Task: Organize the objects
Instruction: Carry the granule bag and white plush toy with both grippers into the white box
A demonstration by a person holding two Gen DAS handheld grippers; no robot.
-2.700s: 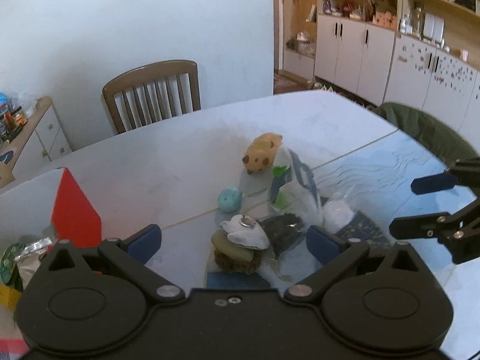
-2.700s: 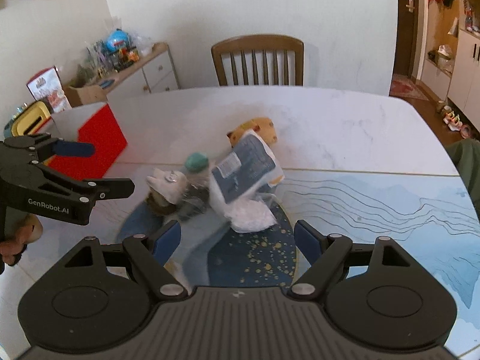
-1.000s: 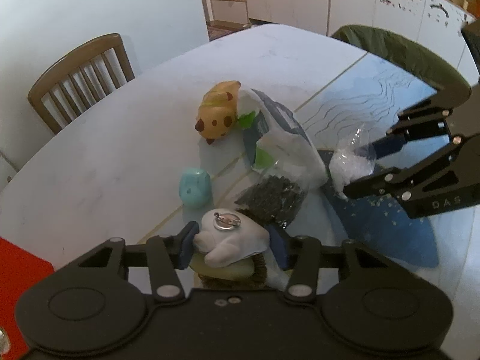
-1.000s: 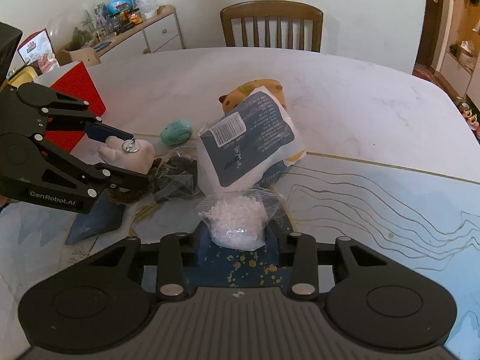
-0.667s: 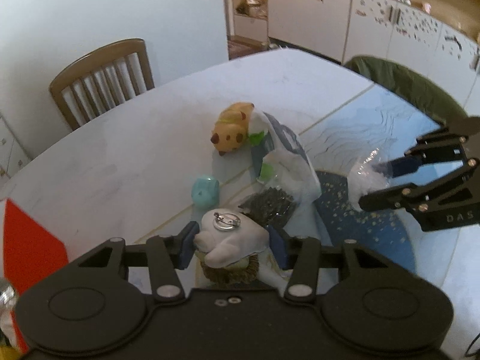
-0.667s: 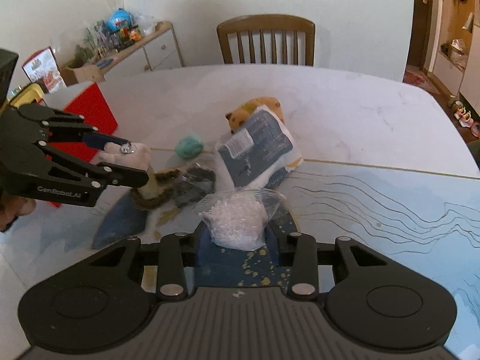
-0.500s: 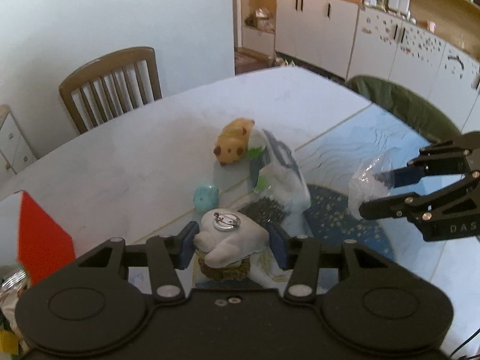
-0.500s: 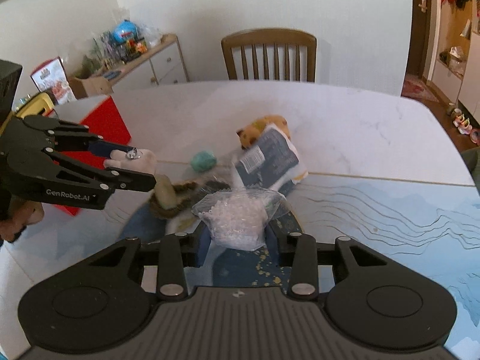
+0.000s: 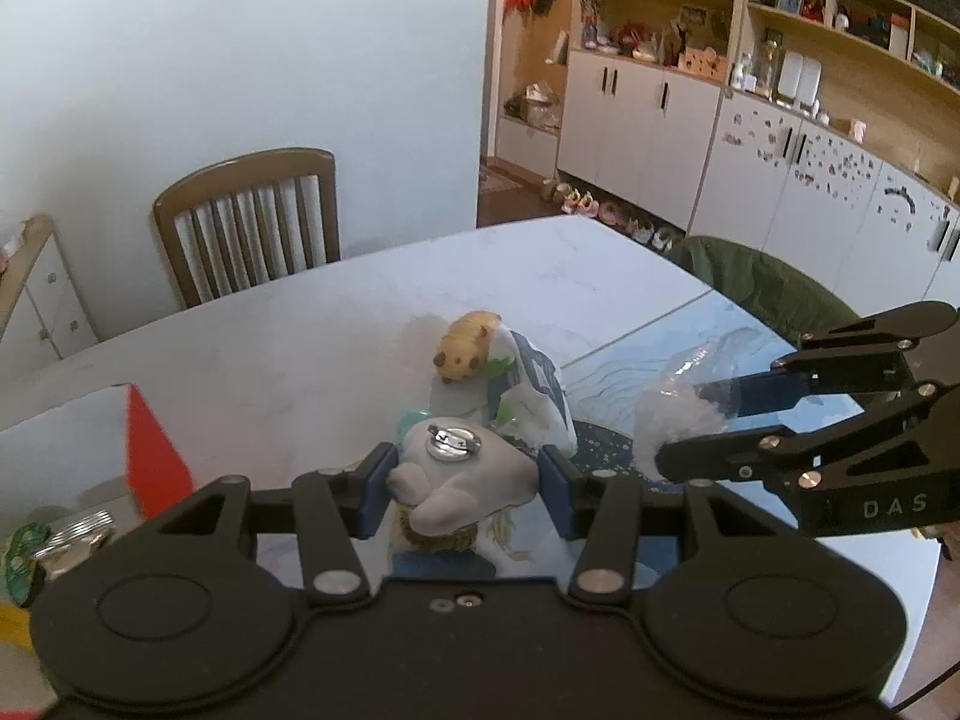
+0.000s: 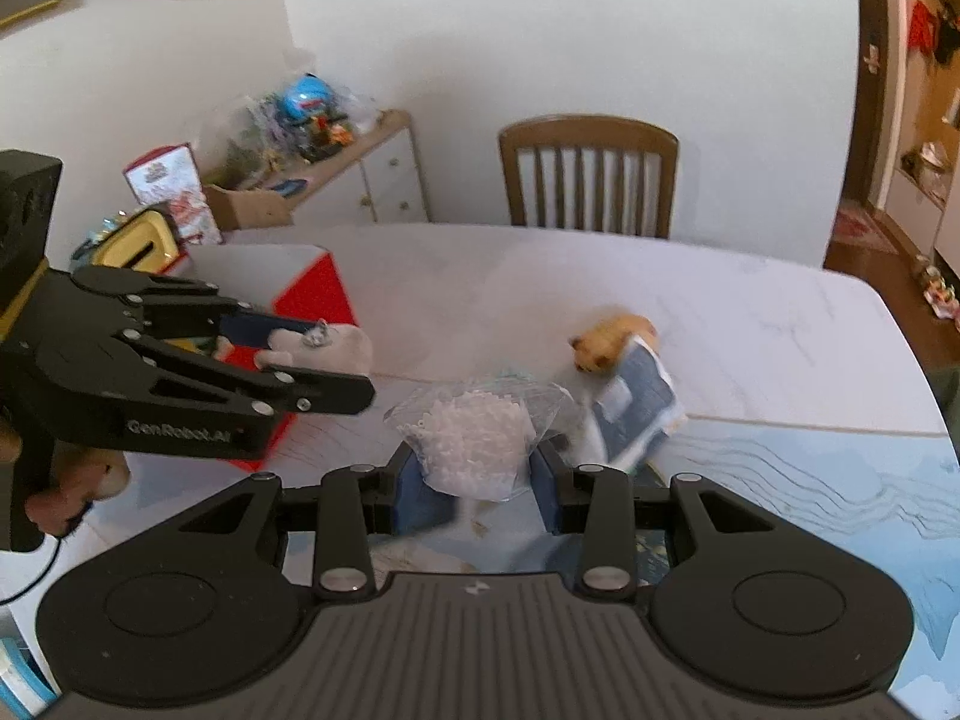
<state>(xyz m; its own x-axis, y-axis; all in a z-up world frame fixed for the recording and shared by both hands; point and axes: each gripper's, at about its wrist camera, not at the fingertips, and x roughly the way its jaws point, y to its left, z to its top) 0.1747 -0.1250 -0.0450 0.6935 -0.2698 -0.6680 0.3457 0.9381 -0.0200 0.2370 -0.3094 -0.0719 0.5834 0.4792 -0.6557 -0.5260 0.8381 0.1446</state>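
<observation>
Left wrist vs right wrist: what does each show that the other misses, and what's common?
Left wrist only: white kitchen cabinets, a green padded chair, and the teal toy behind the white plush held in the left claw.

Right wrist only: a cluttered sideboard and a hand on the left claw's handle.

Both: the right claw shut on the bag of white beads, the hamster toy, the blue-white packet, the red box, the wooden chair.

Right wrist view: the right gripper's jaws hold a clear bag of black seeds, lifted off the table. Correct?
Not quite. The right wrist view shows the clear bag in the right gripper holds white granules, not black seeds. It is lifted off the table.
</observation>
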